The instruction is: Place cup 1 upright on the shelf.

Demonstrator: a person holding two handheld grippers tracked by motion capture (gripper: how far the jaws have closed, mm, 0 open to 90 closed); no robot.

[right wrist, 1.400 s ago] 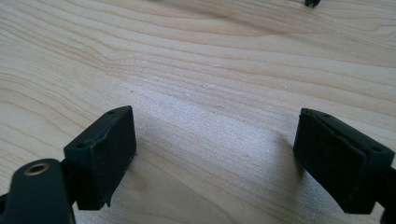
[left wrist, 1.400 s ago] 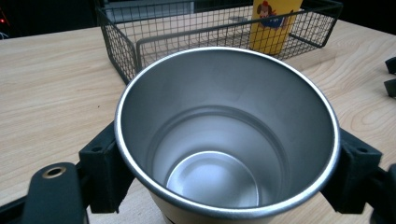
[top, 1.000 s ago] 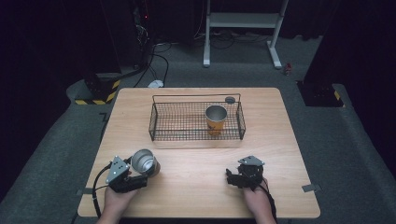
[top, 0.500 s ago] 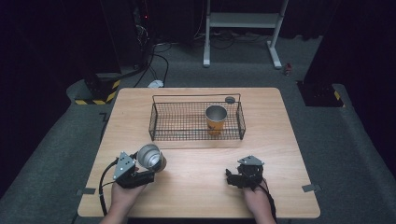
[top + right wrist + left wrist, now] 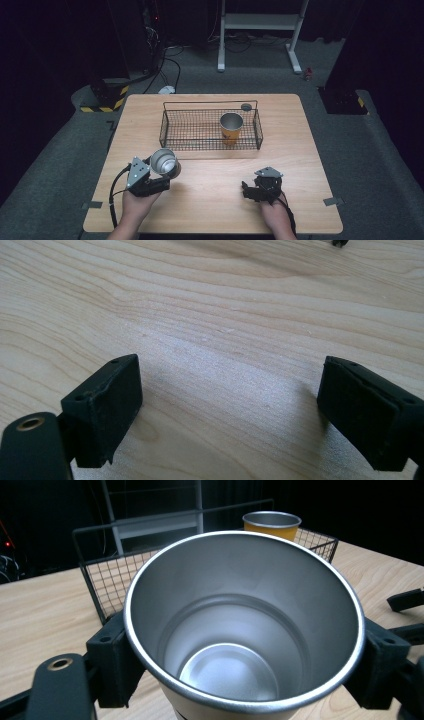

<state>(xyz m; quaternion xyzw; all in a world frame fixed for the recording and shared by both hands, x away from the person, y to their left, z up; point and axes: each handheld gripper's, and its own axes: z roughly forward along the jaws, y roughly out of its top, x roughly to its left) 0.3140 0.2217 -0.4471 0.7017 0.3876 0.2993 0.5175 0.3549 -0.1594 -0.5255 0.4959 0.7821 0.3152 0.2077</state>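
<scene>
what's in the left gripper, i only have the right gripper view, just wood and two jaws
Observer: The left gripper is shut on a steel cup, one jaw on each side of its wall.
Operator: anything inside it
Observer: No, the left gripper view shows its bare metal bottom.
Operator: where could it go
Observer: A wire basket stands beyond it on the table, with an orange cup upright at its right end.

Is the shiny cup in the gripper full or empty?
Empty: the left gripper view looks straight into the steel cup and shows its bare metal bottom.
</scene>
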